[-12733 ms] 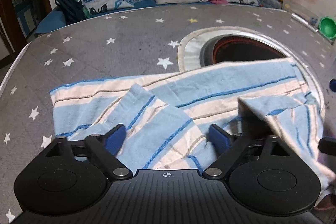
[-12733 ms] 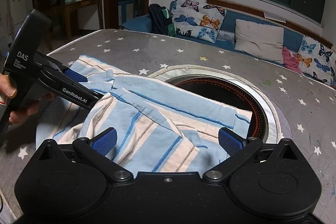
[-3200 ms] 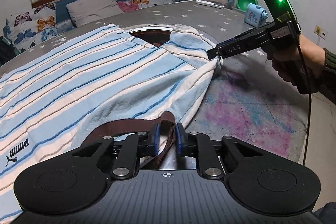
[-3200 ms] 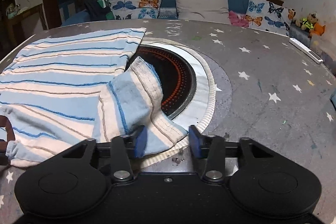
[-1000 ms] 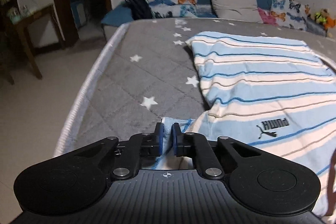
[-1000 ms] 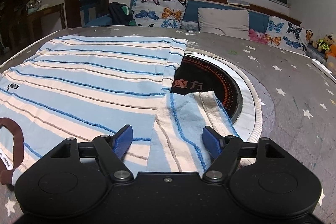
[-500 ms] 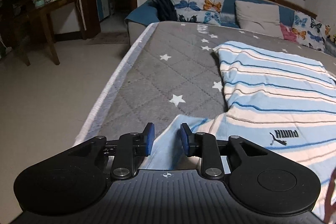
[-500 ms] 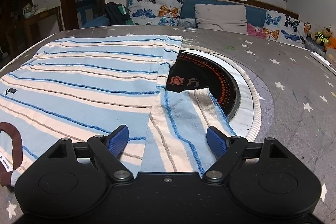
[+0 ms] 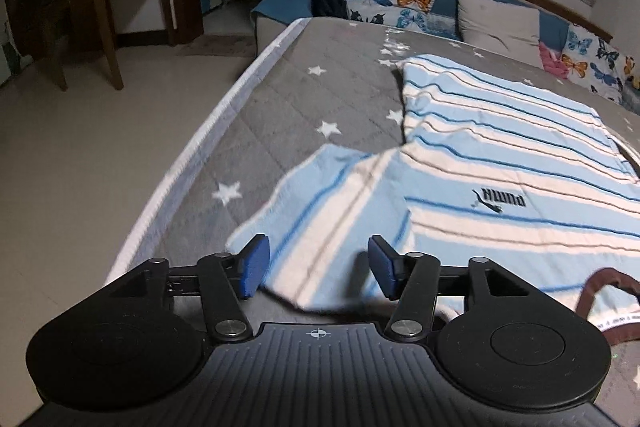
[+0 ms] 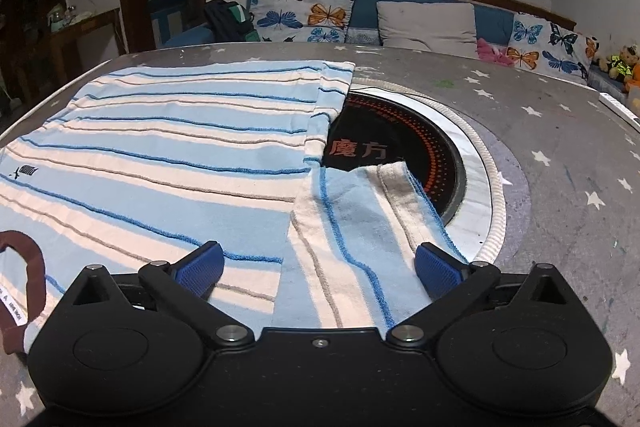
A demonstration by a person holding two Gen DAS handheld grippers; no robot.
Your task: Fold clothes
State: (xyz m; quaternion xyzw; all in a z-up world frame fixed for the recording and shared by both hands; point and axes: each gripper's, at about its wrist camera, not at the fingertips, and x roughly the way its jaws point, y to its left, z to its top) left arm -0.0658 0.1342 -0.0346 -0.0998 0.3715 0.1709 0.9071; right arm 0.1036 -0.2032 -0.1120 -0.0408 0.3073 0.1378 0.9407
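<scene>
While both grippers open, the blue-and-cream striped cotton shirt [image 10: 168, 163] lies flat, holding nothing. Left gripper [image 9: 316, 267] sits over one sleeve [image 9: 320, 203], low in frame. Right gripper [image 10: 316, 267] sits over the other [image 10: 360, 227].

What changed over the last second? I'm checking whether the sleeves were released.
The left gripper let go of the left sleeve, fingers opening; the sleeve now lies flat. The right gripper is opening wider over the right sleeve. The shirt and table stayed put.

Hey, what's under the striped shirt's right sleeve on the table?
The sleeve lies partly over the round black cooktop set in the table, covering its near-left rim. Red characters and dots show beside it; what else it hides cannot be seen.
</scene>
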